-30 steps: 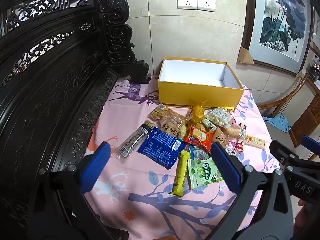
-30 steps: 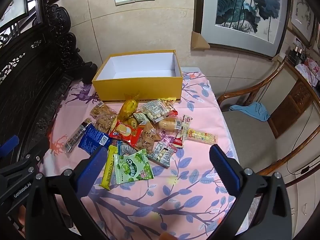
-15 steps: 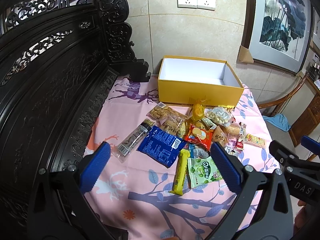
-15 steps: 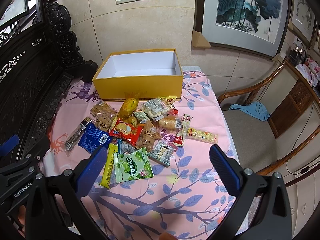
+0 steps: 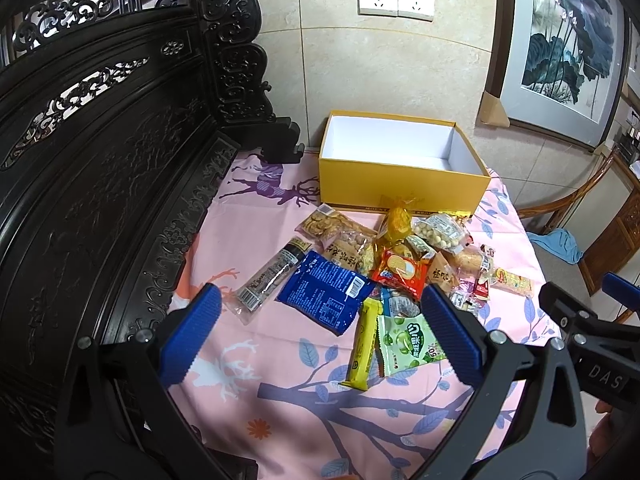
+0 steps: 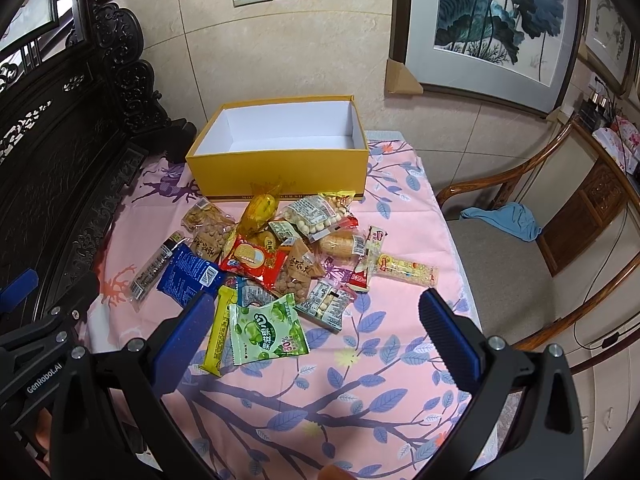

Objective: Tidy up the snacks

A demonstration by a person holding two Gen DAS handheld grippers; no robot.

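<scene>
The left gripper [image 5: 320, 328] is held with jaws spread wide, gripping nothing. The snacks [image 6: 272, 264] are heaped on the pink tablecloth [image 6: 320, 400] before the yellow box [image 6: 280, 168]. The right gripper [image 6: 316, 328] is likewise spread, empty.

A lived-in home, by the look of it: a carved dark wood screen [image 5: 120, 152] stands on the left, a framed lotus painting [image 6: 500, 12] hangs on the tiled wall, a wooden armchair [image 6: 540, 208] sits right, and a floral cloth [image 6: 320, 380] covers the desk.
</scene>
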